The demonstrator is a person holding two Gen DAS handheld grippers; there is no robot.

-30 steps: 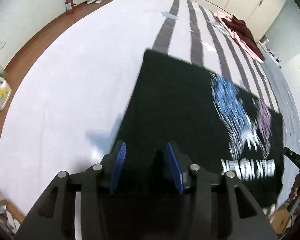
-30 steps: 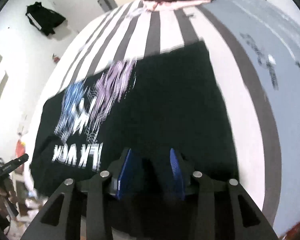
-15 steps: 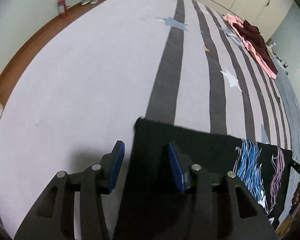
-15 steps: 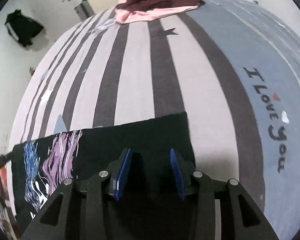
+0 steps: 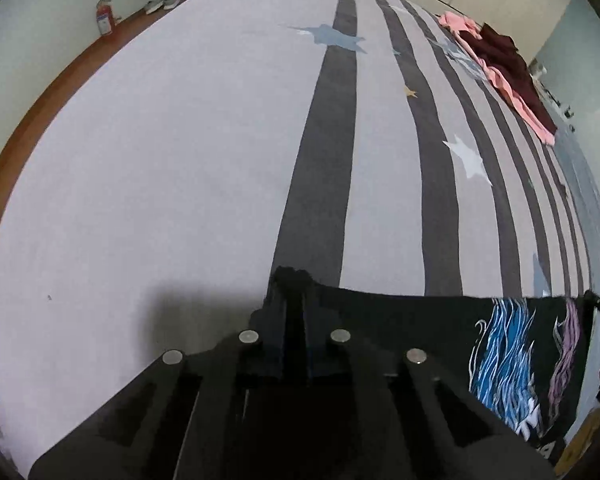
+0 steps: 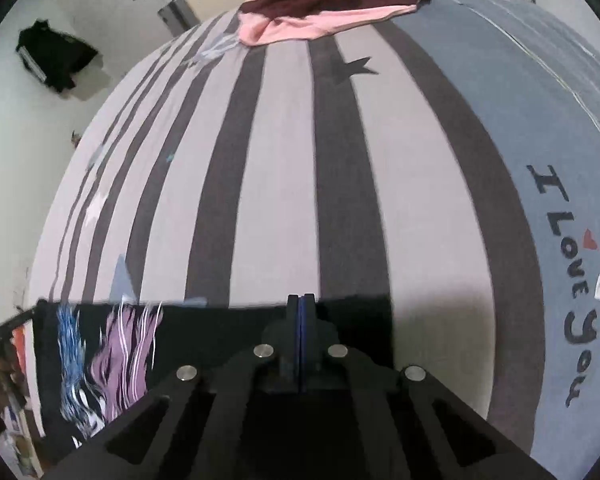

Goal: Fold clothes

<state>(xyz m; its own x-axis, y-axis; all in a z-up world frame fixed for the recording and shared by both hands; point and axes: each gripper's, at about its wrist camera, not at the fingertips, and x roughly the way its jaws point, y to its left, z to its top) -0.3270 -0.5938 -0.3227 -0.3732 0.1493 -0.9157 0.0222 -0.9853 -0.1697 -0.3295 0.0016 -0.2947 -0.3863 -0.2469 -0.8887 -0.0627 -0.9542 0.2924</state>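
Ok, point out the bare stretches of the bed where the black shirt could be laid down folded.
The widest free patch is the plain grey area left of the first dark stripe. The striped middle is also bare, from the black shirt up to the pink and maroon clothes. It is crowded only at that far pile and along the shirt's near edge.

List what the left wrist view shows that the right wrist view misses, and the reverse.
Only the left wrist view: a red fire extinguisher by the wall, and the left gripper pinching the black T-shirt.
Only the right wrist view: "I Love You" lettering, and the right gripper shut at the shirt's edge.
Both: the shirt, the striped bedsheet and the pink and maroon clothes.
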